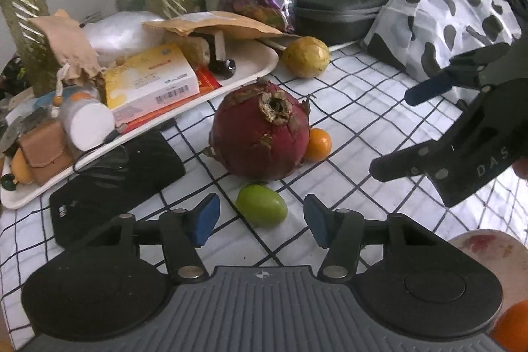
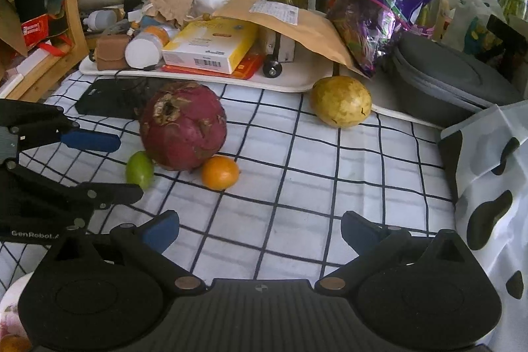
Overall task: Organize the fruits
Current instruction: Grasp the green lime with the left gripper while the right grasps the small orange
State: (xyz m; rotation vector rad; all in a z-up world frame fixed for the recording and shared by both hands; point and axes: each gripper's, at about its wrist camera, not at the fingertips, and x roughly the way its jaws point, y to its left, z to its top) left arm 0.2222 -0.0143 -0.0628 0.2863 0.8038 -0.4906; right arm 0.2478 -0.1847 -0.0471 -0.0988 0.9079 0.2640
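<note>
Both grippers hover open and empty over the checked tablecloth point(image 2: 297, 187), fruit grouped around the dragon fruit point(image 1: 260, 131).

The left gripper point(image 1: 260, 221) has its blue pads spread wide, holding nothing; the small green fruit point(image 1: 261, 204) lies just ahead between them, touching nothing but the cloth, just in front of the dragon fruit. The right gripper point(image 2: 259, 235) is likewise wide open and empty, well back from the dragon fruit. A small orange fruit point(image 2: 220, 172) touches the dragon fruit's side. Behind the dragon fruit lie a yellow-green fruit point(image 2: 340, 101), a black case point(image 1: 115, 183) and the cluttered white tray point(image 1: 260, 61).
</note>
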